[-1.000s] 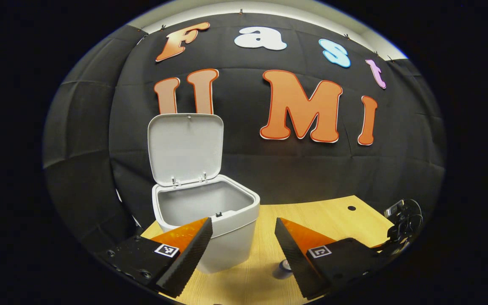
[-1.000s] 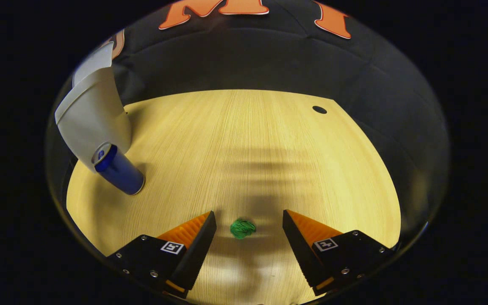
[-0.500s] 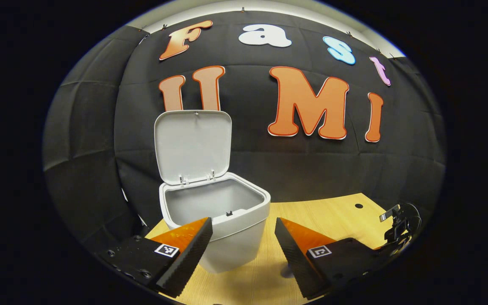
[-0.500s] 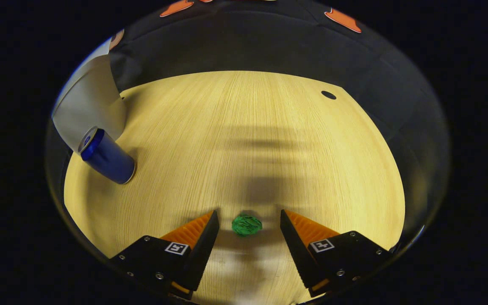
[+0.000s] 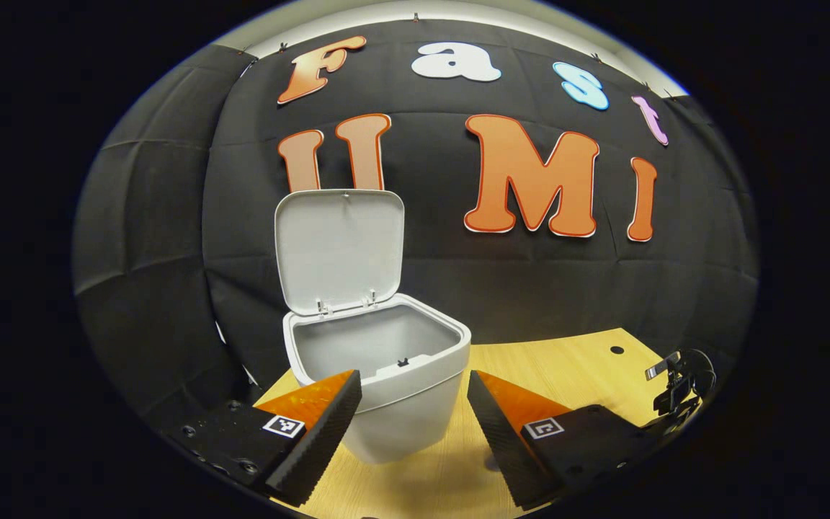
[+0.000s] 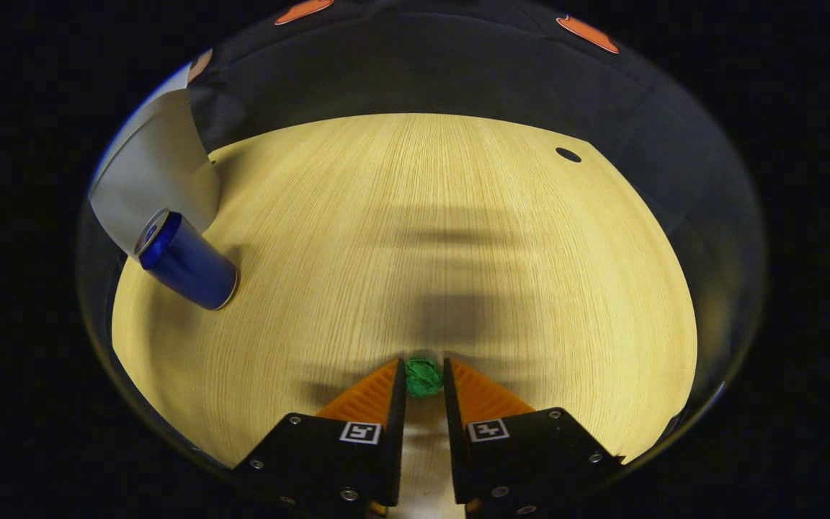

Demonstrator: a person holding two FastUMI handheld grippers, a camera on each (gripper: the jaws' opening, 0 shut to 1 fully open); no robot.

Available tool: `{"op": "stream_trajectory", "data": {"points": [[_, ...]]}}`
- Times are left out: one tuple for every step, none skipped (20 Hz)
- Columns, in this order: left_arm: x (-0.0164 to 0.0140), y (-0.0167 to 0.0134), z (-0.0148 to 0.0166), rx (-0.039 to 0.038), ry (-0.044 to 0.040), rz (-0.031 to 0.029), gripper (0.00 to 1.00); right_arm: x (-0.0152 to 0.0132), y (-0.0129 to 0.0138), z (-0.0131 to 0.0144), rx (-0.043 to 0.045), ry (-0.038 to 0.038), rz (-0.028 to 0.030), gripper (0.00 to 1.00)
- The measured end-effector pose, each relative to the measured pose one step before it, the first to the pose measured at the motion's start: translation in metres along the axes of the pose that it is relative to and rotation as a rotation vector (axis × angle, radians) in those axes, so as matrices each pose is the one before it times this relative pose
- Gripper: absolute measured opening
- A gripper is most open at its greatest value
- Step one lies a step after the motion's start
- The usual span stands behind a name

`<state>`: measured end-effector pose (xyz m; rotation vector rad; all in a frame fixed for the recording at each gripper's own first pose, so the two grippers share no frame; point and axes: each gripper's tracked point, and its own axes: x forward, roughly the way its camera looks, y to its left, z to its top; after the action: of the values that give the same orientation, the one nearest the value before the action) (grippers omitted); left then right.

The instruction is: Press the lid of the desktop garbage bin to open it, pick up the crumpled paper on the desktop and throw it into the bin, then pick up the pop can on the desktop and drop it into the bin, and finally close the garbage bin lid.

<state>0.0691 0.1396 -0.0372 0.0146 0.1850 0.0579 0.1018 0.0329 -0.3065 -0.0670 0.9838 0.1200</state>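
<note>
Right gripper (image 6: 424,376) clamped on crumpled paper (image 6: 424,377) — left gripper (image 5: 413,407) apart; bin (image 5: 379,375) lid (image 5: 340,249) up, can (image 6: 188,261) at 10 o'clock.

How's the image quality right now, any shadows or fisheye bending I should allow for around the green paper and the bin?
Right gripper view: sharp; soft banded shadows cross the pale wooden desktop just beyond the green crumpled paper ball; the desk edge bows strongly. Left gripper view: evenly lit, no glare; the open white plastic bin looks crisp.

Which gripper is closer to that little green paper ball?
Right. The right gripper has both fingers closed on the crumpled paper; the left gripper hangs open by the garbage bin, away from it.
</note>
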Motion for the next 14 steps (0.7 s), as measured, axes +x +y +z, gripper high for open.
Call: {"op": "stream_trajectory", "data": {"points": [[-0.00043,-0.00010,-0.00111,-0.00424,0.00211,0.00251,0.94,-0.00171,-0.00032,0.00707,0.00352,0.00888,0.00681,0.27],[-0.00028,-0.00026,-0.00020,-0.00429,0.00074,0.00028,0.94,-0.00184,-0.00021,0.00892,0.00390,-0.00045,0.00488,0.23],[-0.00140,-0.00028,0.00007,-0.00288,-0.00077,0.00073,0.94,-0.00196,-0.00020,0.01005,0.00083,-0.00267,0.00079,0.21],[-0.00088,-0.00053,0.00115,0.00008,-0.00176,0.00013,0.94,-0.00199,-0.00016,0.01095,-0.00351,-0.00456,-0.00019,0.15],[-0.00020,-0.00101,-0.00072,0.00254,-0.00078,-0.00039,0.94,-0.00102,-0.00032,0.01165,-0.00417,-0.00728,-0.00068,0.12],[-0.00137,-0.00025,0.00047,0.00371,0.00073,0.00028,0.94,-0.00084,-0.00036,0.01123,-0.00751,-0.00275,0.00108,0.07],[-0.00049,-0.00047,-0.00012,0.00287,0.00035,0.00093,0.94,-0.00070,-0.00071,0.01224,-0.00619,-0.00287,0.00126,0.06],[-0.00008,-0.00006,0.00076,-0.00069,-0.00064,0.00117,0.94,-0.00092,-0.00110,0.01275,-0.00157,-0.00241,0.00109,0.05],[-0.00123,-0.00012,-0.00042,-0.00271,-0.00120,0.00010,0.94,-0.00141,-0.00134,0.01366,0.00251,-0.00122,0.00250,0.05],[-0.00091,0.00000,0.00037,-0.00244,-0.00029,0.00102,0.94,-0.00272,-0.00154,0.01457,0.00936,-0.00415,0.00231,0.05],[-0.00086,-0.00046,-0.00106,0.00077,0.00078,0.00209,0.94,-0.00461,-0.00127,0.01675,0.01098,-0.01286,0.00281,0.05],[-0.00108,0.00069,0.00107,0.00091,-0.00195,0.00215,0.94,-0.00582,-0.00081,0.01843,0.00731,-0.01525,0.00524,0.05],[-0.00020,0.00051,0.00085,-0.00073,-0.00362,0.00127,0.94,-0.00636,-0.00080,0.01935,0.00529,-0.01416,0.00513,0.05],[-0.00049,-0.00058,0.00107,-0.00485,-0.00068,-0.00105,0.94,-0.00722,-0.00007,0.01943,-0.00291,-0.00784,0.00884,0.05]]}}
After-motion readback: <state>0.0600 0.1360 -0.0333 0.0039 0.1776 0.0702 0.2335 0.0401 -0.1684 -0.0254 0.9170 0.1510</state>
